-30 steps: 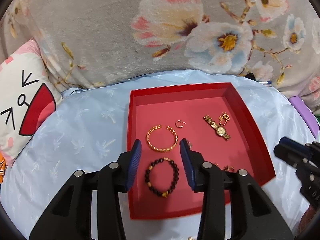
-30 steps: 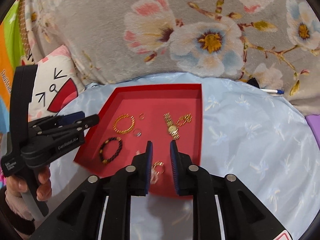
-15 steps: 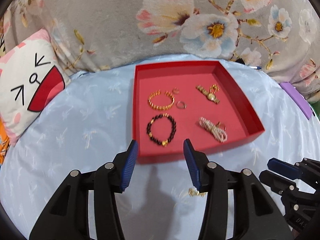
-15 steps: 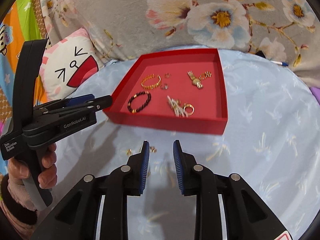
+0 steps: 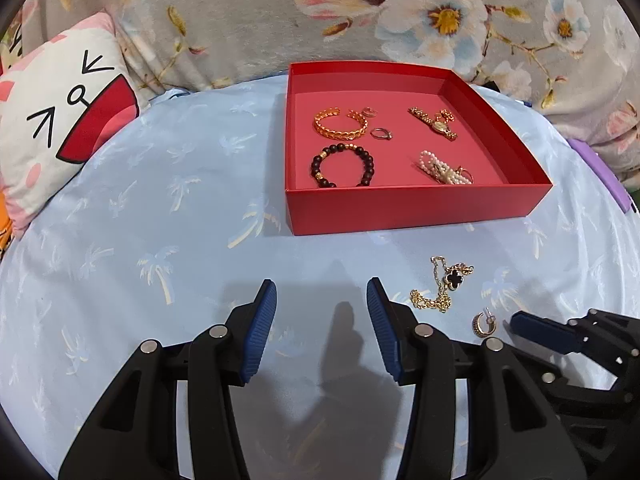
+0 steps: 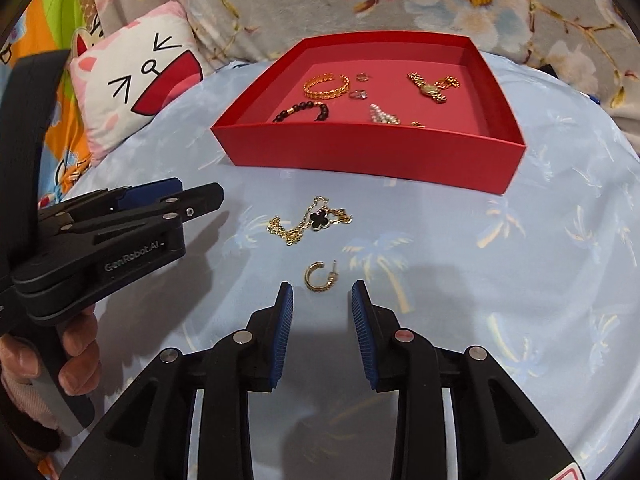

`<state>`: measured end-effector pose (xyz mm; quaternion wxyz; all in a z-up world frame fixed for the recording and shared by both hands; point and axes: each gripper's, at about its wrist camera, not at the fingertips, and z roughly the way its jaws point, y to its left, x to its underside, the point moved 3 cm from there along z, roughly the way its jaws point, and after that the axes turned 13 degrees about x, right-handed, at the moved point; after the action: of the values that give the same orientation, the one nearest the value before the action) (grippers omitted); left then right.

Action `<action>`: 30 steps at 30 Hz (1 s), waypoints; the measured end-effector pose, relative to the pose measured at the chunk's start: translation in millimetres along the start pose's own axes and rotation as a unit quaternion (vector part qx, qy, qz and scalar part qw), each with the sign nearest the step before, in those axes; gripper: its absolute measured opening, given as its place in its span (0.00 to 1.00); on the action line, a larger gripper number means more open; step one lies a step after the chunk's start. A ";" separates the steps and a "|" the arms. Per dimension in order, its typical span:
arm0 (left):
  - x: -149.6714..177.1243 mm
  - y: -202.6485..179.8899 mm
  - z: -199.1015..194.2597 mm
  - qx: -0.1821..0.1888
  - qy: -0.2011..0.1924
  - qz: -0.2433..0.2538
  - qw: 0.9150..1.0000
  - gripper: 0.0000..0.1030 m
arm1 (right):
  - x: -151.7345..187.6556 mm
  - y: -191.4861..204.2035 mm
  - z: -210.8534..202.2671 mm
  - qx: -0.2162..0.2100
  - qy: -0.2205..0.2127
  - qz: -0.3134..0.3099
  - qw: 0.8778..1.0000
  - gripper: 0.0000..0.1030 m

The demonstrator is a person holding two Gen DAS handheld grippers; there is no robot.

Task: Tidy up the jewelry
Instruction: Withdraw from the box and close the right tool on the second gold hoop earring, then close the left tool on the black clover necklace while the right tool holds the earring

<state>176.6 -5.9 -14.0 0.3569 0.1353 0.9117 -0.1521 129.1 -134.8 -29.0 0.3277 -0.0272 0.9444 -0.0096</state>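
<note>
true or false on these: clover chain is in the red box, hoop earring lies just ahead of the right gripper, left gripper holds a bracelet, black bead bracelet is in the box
1. The clover chain is in the red box. False: it lies on the blue cloth in front of the box.
2. The hoop earring lies just ahead of the right gripper. True.
3. The left gripper holds a bracelet. False: nothing is between its jaws.
4. The black bead bracelet is in the box. True.
</note>
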 end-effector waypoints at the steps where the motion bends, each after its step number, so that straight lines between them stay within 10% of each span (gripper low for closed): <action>1: 0.8 1.0 0.0 0.001 0.000 -0.003 1.000 0.44 | -0.4 0.8 0.6 0.004 -0.005 -0.003 1.000 0.30; 30: 9.1 -39.3 21.8 0.040 0.033 0.035 0.998 0.44 | 15.3 -48.4 -11.2 0.031 -0.006 0.054 0.998 0.17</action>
<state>169.5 -48.8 -28.5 0.3262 0.1862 0.9107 -0.1719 112.3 -184.0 -27.9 0.3339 0.0345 0.9417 -0.0211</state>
